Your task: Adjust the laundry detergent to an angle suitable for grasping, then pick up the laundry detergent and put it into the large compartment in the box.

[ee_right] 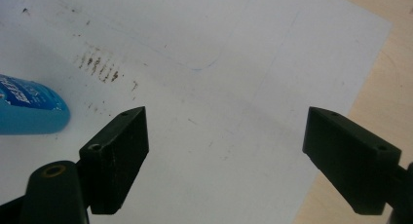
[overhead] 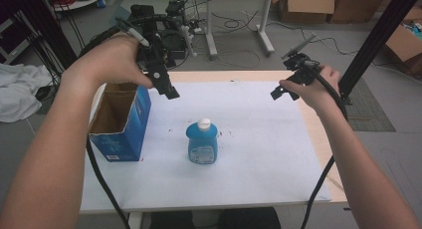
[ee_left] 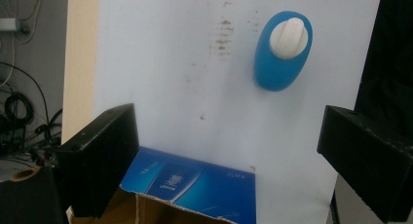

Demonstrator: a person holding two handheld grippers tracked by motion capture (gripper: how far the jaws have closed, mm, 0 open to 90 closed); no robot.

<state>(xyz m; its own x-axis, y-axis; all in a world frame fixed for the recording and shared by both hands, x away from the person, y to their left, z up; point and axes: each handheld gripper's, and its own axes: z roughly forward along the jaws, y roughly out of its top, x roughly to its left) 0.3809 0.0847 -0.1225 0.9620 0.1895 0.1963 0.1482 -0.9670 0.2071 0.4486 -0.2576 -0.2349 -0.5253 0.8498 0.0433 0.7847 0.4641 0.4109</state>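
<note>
Bottle (overhead: 202, 142), blue with a white cap, stands upright near the centre of the high view on the white sheet (overhead: 249, 139) covering the tabletop (overhead: 318, 139). Nothing touches it.

Box (overhead: 122, 122), blue cardboard with its top open, stands at the left of the high view, beside the bottle but apart from it.

Left hand-held gripper (overhead: 166, 87) hangs above the sheet in the upper left of centre, over the box's far corner. Its jaws stand apart and hold nothing. In the left gripper view the bottle (ee_left: 282, 48) appears from above, in the upper right of the frame, ahead of the jaws and off toward the right one; the box (ee_left: 195, 185) lies at the bottom edge between them.

Right hand-held gripper (overhead: 281, 89) sits in the upper right of the high view, raised off the sheet. Its jaws are wide apart and empty. In the right gripper view the bottle (ee_right: 29, 107) shows at the left edge, outside the left jaw.

Finding: the bottle's long axis is vertical. It lies below and toward the bottom of the high view from both grippers, between them. The left appears somewhat nearer. Judgement: either one must come down and inward, jaws straddling the body, to take it.
</note>
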